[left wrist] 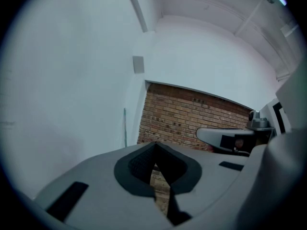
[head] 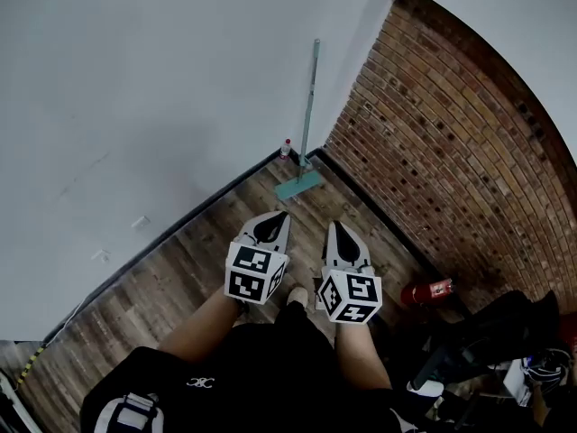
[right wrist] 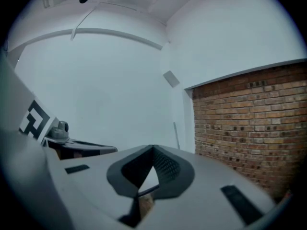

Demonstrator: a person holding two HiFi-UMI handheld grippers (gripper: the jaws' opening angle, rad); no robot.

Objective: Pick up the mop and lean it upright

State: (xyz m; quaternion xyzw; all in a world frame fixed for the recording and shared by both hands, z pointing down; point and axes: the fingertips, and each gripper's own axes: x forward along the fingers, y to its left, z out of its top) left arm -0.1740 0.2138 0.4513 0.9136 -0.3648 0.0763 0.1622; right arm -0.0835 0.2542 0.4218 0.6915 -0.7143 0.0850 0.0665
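Note:
The mop (head: 307,124) stands upright in the corner, its teal handle leaning on the white wall and its flat teal head (head: 298,186) on the wood floor. In the left gripper view its handle (left wrist: 125,127) shows as a thin teal line beside the brick wall; in the right gripper view the handle (right wrist: 176,135) is a faint line. My left gripper (head: 271,225) and right gripper (head: 343,236) hover side by side well short of the mop, both shut and empty. The jaws of each meet at the tips.
A brick wall (head: 451,142) runs along the right and a white wall (head: 153,79) along the left, meeting at the corner. A small bottle (head: 286,149) stands by the mop. A red extinguisher (head: 427,291) and dark bags (head: 487,341) lie at the right.

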